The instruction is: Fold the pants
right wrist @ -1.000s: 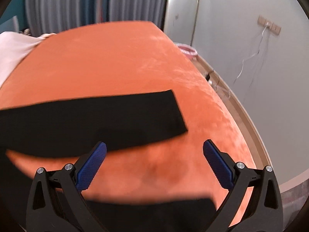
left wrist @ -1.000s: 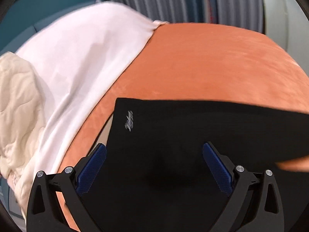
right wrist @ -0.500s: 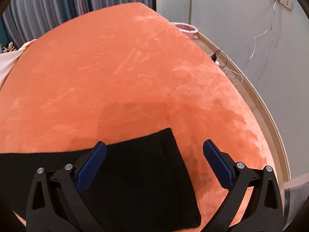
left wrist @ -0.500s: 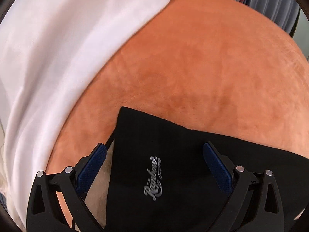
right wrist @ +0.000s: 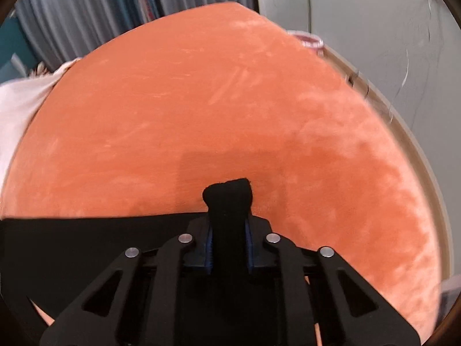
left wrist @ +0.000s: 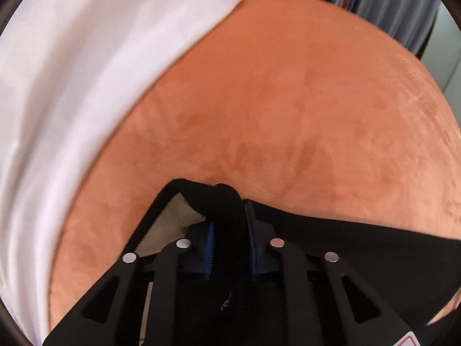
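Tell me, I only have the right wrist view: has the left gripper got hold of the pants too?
Observer: Yes, the left gripper is shut on a bunched fold of the black pants.
Operator: Which end is that?
Observer: The waist end; a pale lining shows inside the opening beside the pinch.
Operator: Anything close on that side?
Observer: A white sheet covers the orange bed to the left, apart from the pants.

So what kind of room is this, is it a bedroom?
Probably a bedroom. An orange plush blanket covers what looks like a bed, with white bedding at one side, grey curtains behind, and black pants spread on top.
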